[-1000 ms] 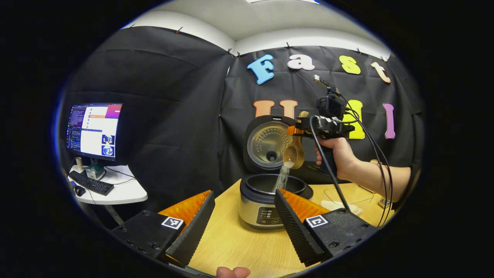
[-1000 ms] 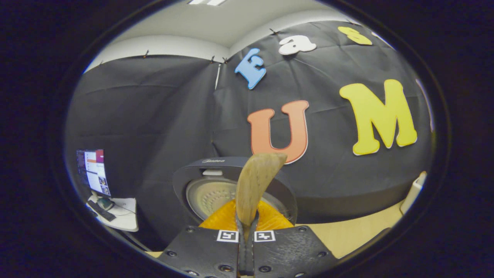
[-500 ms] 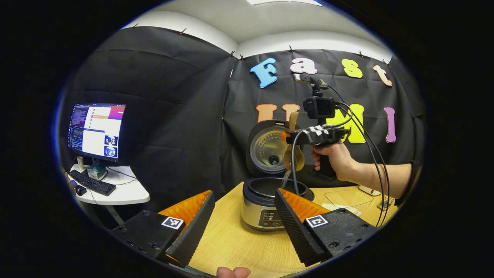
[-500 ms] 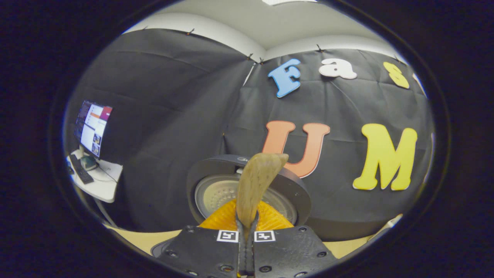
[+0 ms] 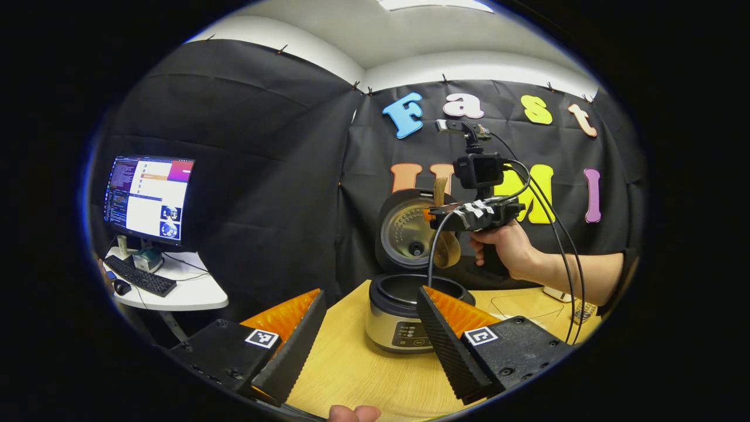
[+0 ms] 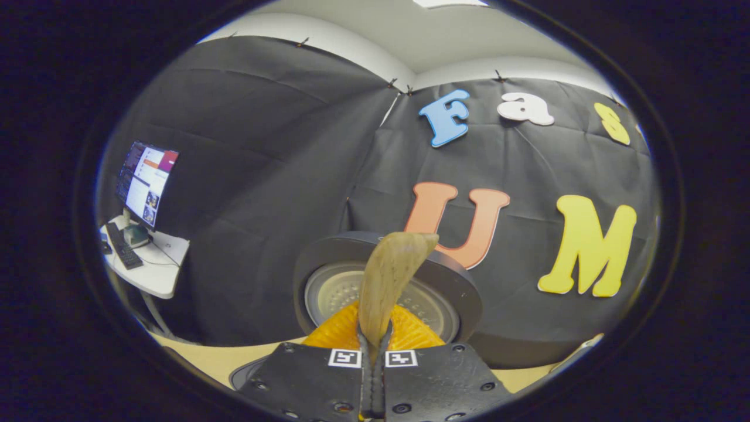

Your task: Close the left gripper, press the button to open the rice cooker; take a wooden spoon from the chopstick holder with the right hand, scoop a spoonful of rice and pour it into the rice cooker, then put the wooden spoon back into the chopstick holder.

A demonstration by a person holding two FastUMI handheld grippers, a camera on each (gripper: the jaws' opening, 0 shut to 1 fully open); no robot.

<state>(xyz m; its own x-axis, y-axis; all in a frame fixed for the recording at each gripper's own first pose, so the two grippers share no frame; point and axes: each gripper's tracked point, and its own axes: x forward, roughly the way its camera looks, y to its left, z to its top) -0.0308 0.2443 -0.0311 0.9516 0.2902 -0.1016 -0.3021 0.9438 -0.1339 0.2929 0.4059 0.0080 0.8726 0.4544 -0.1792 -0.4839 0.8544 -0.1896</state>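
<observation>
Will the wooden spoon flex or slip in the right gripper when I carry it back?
The wooden spoon looks rigid, so flex is unlikely. The right gripper pinches its narrow handle, bowl hanging below, so it may pivot if jolted.

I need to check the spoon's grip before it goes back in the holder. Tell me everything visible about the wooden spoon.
The wooden spoon is pale, plain wood with a flat, slightly curved handle and a round bowl. The right gripper is shut on its handle, whose end sticks up past the fingers. In the left gripper view it hangs about upright, bowl down, above the open rice cooker and in front of its raised lid, touching neither. No rice is falling from it.
</observation>
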